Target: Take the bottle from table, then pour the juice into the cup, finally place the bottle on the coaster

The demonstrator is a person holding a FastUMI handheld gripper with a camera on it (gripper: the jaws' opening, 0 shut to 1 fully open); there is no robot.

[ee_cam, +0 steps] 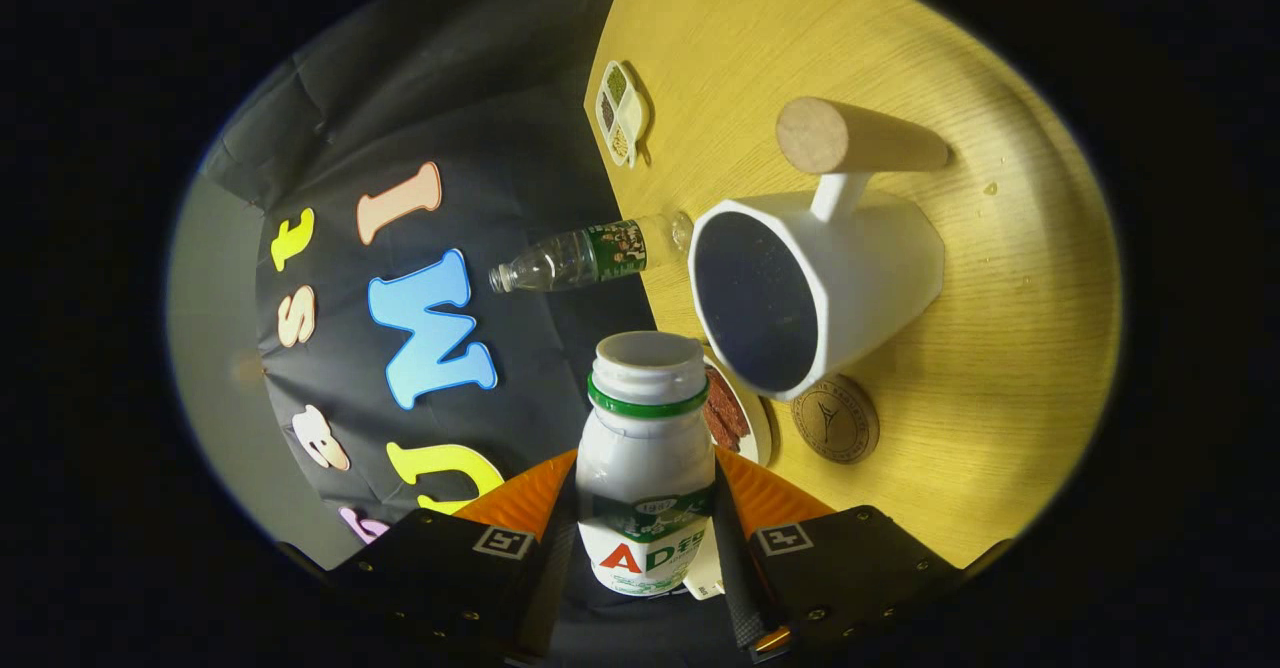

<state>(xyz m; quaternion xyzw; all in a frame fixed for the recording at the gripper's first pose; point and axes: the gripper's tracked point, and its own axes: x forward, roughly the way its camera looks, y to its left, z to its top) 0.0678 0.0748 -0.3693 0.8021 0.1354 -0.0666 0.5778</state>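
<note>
My gripper (645,508) is shut on a small white bottle (645,448) with a green neck ring and an uncapped mouth. Both fingers press its sides at the label. The whole view is rolled sideways, so the bottle is tipped over. Its mouth points toward a white faceted cup (860,268) with a wooden handle (850,136), standing on the wooden table (1000,398) just beyond the bottle. The cup's inside looks dark. A round brown coaster (835,419) lies on the table beside the cup's base.
A clear plastic bottle with a green label (585,256) stands near the table's edge beyond the cup. A small plate with reddish food (735,414) sits behind the held bottle. A divided white dish (620,113) lies farther off.
</note>
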